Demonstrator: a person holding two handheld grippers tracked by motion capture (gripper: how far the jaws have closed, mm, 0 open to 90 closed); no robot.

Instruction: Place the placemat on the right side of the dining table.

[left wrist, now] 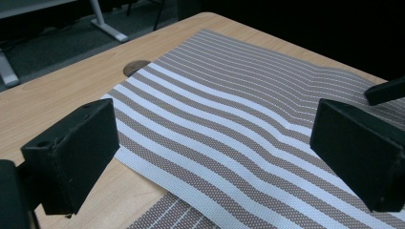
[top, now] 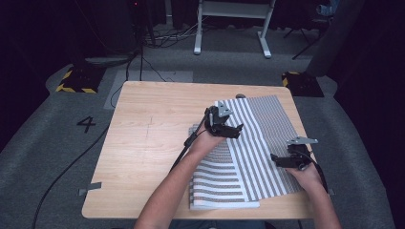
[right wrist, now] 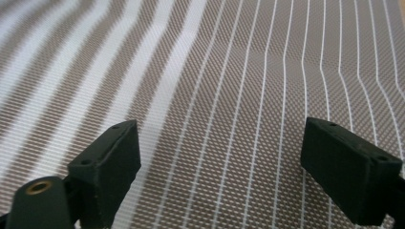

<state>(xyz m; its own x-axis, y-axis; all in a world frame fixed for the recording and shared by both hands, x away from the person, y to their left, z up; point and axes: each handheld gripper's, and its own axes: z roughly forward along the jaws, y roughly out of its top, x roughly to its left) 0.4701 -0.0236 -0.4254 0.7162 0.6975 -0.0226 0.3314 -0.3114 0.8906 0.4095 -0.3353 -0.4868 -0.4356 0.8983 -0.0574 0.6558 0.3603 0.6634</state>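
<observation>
A striped placemat lay spread at an angle on the wooden counter, toward three o'clock of its top, its near-left part overlapping a stack of similar mats that sat squared at about six o'clock. The left gripper hovered over the spread mat's left edge, jaws wide apart with nothing between them; in the left gripper view the weave ran flat beneath them with a slight ripple. The right gripper hung over the mat's right part at about four o'clock, jaws likewise apart and empty, above the cloth. Judging by this, the top mat had been drawn off the stack and released; squaring it and dealing with the remaining stack appeared still to do.
</observation>
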